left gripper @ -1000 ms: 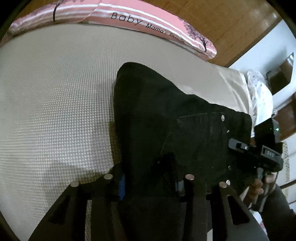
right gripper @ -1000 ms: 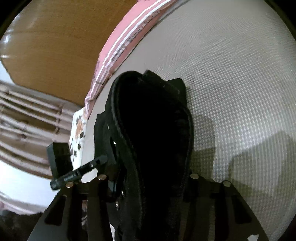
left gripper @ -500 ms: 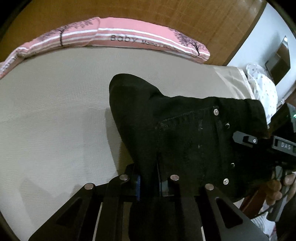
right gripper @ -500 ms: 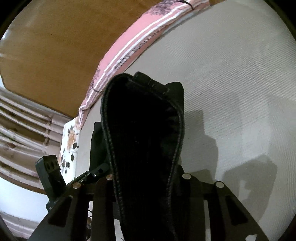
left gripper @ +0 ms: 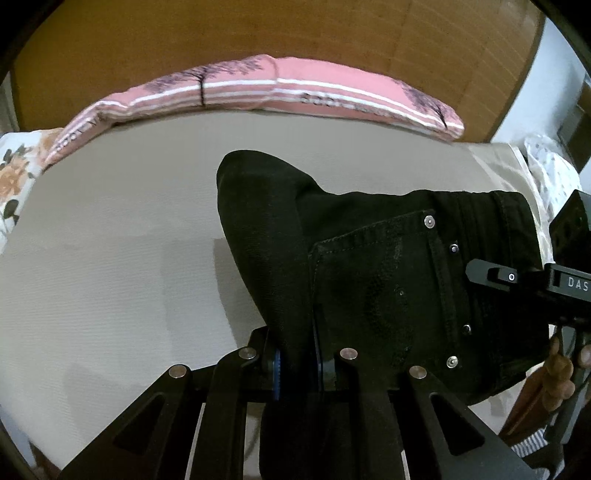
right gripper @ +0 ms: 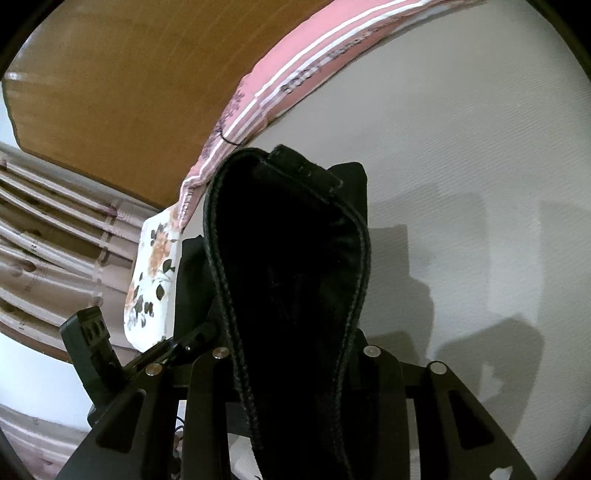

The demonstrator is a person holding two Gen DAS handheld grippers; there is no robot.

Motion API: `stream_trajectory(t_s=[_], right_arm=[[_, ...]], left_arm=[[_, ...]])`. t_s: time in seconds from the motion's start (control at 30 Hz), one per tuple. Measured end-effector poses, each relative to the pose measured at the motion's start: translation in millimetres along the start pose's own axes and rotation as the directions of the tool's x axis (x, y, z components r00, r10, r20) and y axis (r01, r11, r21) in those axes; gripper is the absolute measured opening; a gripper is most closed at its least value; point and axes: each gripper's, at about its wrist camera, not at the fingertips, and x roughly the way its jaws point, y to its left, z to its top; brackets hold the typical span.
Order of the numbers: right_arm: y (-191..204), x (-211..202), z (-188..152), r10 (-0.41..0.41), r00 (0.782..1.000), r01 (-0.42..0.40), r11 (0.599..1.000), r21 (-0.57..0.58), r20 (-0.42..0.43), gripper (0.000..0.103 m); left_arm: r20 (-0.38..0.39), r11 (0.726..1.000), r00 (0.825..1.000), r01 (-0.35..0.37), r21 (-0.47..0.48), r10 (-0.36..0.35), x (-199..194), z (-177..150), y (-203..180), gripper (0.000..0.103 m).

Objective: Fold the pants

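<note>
Black denim pants (left gripper: 369,266) with a riveted back pocket are held up over a beige bed (left gripper: 110,240). My left gripper (left gripper: 297,363) is shut on a fold of the pants near the pocket. My right gripper (right gripper: 291,354) is shut on the waistband end of the pants (right gripper: 288,240), which rises in a loop in front of its camera. The right gripper's body (left gripper: 535,284) shows at the right edge of the left wrist view, at the waistband. The left gripper's body (right gripper: 92,350) shows at the lower left of the right wrist view.
A pink striped pillow (left gripper: 277,88) lies along the wooden headboard (left gripper: 258,33). A floral pillow (right gripper: 151,280) lies at the bed's side, with a curtain (right gripper: 55,240) beyond it. A spotted white cloth (left gripper: 550,173) lies at the bed's right edge.
Both grippers have lifted and tilted up with the pants, so more headboard and pillow show. The left gripper's jaws have closed tighter on the fabric.
</note>
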Motion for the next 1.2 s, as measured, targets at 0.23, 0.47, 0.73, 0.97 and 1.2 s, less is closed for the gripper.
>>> stream_trajectory(t_s=[0.23, 0.47, 0.73, 0.97, 1.2], right_arm=[[29, 38, 34, -0.001, 1.0, -0.001, 0.999, -0.039, -0.029, 0.031], [39, 71, 72, -0.029, 0.997, 0.024, 0.997, -0.069, -0.066, 0.03], [38, 98, 113, -0.049, 0.995, 0.043, 0.997, -0.07, -0.083, 0.03], [33, 115, 137, -0.046, 0.996, 0.042, 0.998, -0.052, -0.073, 0.03], [22, 135, 142, -0.156, 0.985, 0.147, 0.982, -0.122, -0.067, 0.035]], left_arm=[[0.015, 0.999, 0.999, -0.032, -0.025, 0.032, 10, 25, 34, 0.013], [0.005, 0.998, 0.999, -0.054, -0.037, 0.054, 37, 54, 57, 0.013], [-0.007, 0.997, 0.999, -0.054, -0.054, 0.054, 68, 89, 76, 0.013], [0.009, 0.997, 0.998, -0.056, -0.054, 0.057, 88, 115, 86, 0.013], [0.02, 0.993, 0.993, -0.115, -0.011, 0.115, 115, 100, 89, 0.025]])
